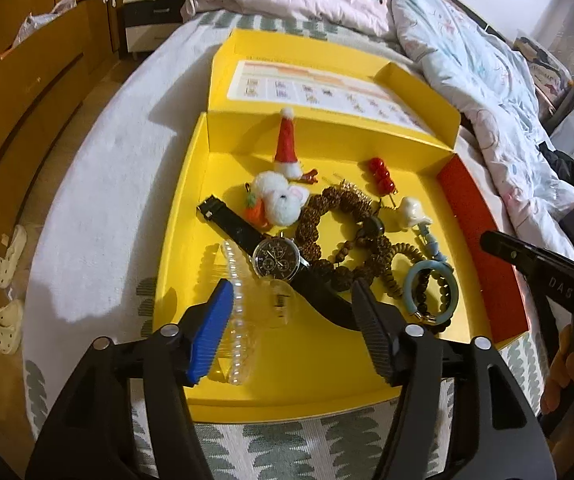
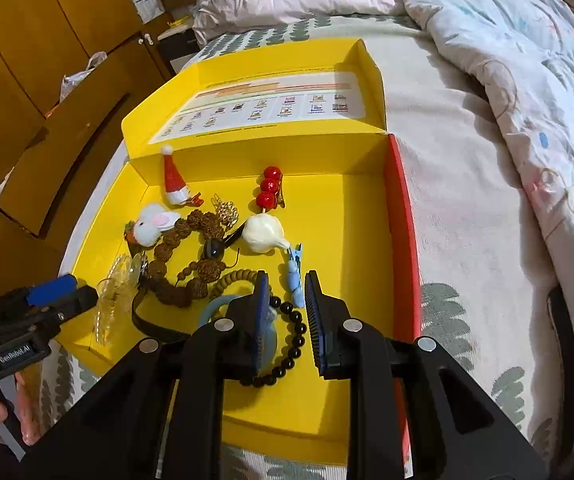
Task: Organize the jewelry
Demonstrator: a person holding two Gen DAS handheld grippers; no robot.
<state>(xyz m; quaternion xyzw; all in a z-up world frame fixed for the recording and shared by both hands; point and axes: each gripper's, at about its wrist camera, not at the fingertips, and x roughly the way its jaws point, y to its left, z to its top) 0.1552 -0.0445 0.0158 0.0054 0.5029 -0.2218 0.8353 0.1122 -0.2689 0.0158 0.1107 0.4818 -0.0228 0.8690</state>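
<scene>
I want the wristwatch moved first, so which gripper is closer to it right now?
Left. The left gripper is open right over the wristwatch strap; the right gripper is open off to its right, over the black bead bracelet.

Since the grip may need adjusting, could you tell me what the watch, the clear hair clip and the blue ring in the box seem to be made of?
Watch: shiny metal case with a glossy dark dial; its strap looks like matte black leather or rubber.
Clear hair clip: transparent hard plastic, seemingly, since the yellow box shows through it.
Blue ring: smooth, opaque pale blue, perhaps stone, glass or resin.
</scene>
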